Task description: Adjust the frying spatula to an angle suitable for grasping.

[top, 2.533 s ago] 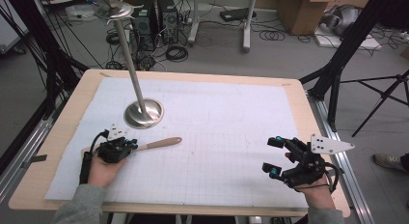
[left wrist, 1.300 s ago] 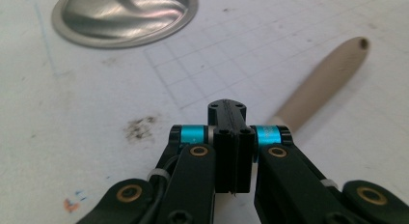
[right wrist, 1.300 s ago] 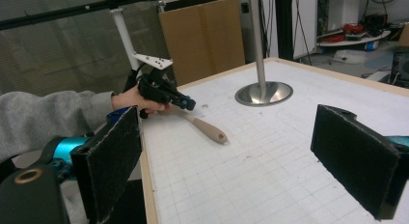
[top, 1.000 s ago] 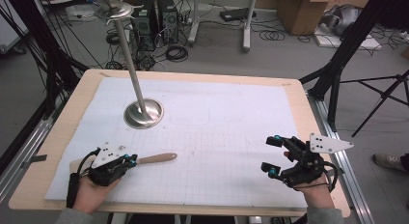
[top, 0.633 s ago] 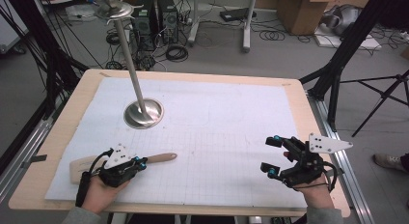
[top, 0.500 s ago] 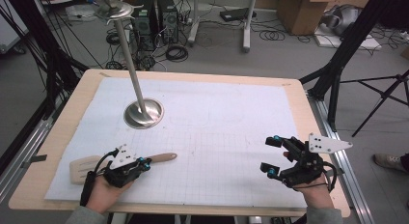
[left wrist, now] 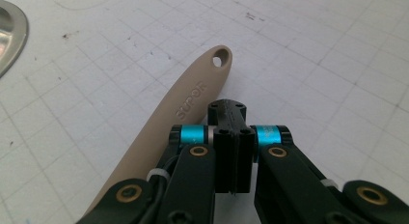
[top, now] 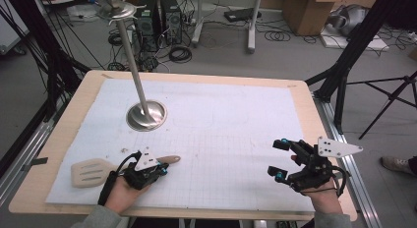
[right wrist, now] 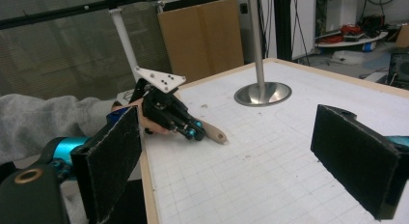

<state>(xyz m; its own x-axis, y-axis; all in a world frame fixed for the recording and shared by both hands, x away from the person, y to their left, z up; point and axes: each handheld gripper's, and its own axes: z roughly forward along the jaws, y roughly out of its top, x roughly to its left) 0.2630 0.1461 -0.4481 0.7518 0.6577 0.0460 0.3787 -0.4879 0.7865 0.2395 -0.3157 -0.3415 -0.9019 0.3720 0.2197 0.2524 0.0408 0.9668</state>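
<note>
My worktop [top: 64, 139] is a big wooden board with a white grid sheet [top: 231, 125] spread over most of it. On the far left part of the sheet stands a shiny metal stand [top: 146, 115], with a round foot and a tall thin pole going straight up. Near my edge on the left lies a tan spatula [top: 91, 171], flat on the sheet. Its long line runs left to right along my edge of the worktop. The wide end with slots points left, toward the side edge, and the thin handle points right, toward the middle, tilted a little away from me. The handle tip has a small hole in it. My left gripper [top: 156, 168] sits over the middle of the handle, and in the left gripper view its jaws are pressed tight together with the handle lying just beside them, not between them. My right gripper [top: 279, 159] rests well apart on the right side, with its jaws spread wide and holding nothing.
</note>
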